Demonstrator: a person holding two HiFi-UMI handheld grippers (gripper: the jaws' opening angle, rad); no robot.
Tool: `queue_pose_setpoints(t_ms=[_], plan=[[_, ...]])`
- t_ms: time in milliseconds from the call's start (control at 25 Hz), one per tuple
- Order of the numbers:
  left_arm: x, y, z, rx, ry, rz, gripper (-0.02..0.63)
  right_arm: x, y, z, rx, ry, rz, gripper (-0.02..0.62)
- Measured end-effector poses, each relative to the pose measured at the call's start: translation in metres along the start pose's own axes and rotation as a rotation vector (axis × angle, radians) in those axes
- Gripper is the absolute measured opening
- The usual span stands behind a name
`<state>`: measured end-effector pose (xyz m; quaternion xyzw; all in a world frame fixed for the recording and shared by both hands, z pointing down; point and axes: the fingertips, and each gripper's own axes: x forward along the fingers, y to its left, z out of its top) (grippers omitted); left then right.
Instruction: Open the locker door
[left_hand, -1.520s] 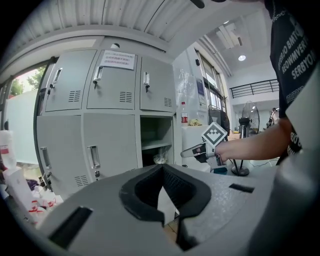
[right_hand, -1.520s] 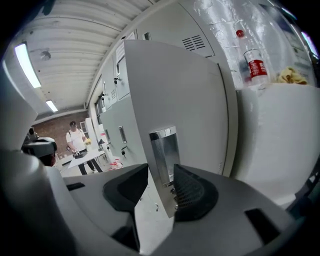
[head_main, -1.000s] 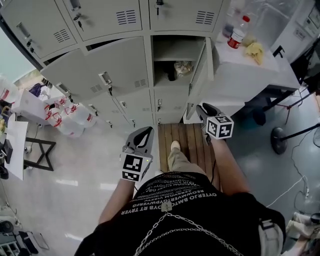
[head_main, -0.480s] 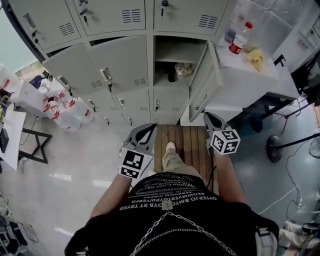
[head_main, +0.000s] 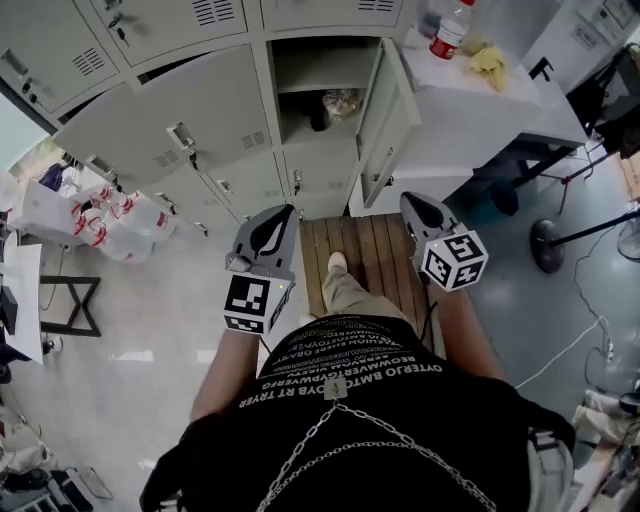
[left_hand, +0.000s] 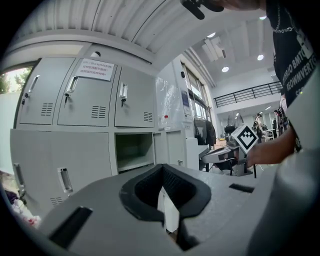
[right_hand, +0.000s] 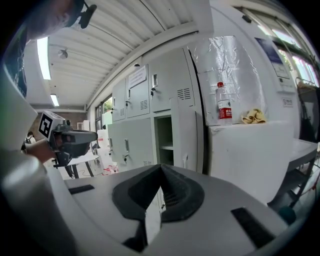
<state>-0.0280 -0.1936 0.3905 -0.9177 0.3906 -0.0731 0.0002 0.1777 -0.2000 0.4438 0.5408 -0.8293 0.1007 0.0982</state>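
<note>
The grey locker bank fills the top of the head view. One locker door (head_main: 383, 118) stands swung open to the right, showing a compartment (head_main: 312, 95) with a shelf and a small bundle inside. My left gripper (head_main: 279, 216) is held in front of my body, shut and empty, well short of the lockers. My right gripper (head_main: 413, 203) is also shut on nothing, below the open door and apart from it. In the right gripper view the open door (right_hand: 182, 135) and the compartment (right_hand: 165, 140) lie ahead of the closed right gripper (right_hand: 161, 169). The left gripper (left_hand: 162, 170) faces the open compartment (left_hand: 132, 150).
A white cabinet (head_main: 470, 110) right of the lockers carries a red-capped bottle (head_main: 450, 35) and a yellow cloth (head_main: 490, 62). Water jugs (head_main: 120, 225) sit on the floor at left. I stand on a wooden platform (head_main: 365, 250). A round stand base (head_main: 548, 245) is at right.
The lockers have slid upward in the head view as I drew back. My right gripper has come away from the open door's lower edge. The door stays open.
</note>
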Motion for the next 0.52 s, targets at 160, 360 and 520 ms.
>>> queue_pose_setpoints(t_ms=[160, 360, 520], plan=[[0.009, 0.0, -0.013, -0.01, 0.029, 0.004, 0.003, 0.002, -0.003, 0.002, -0.019, 0.006, 0.011, -0.003], [0.024, 0.004, -0.029, -0.02, 0.094, 0.016, 0.003, 0.016, -0.02, -0.003, -0.013, 0.018, 0.02, -0.003], [0.051, 0.018, -0.034, -0.016, 0.111, 0.021, 0.003, 0.043, -0.034, 0.0, -0.003, 0.016, 0.041, -0.003]])
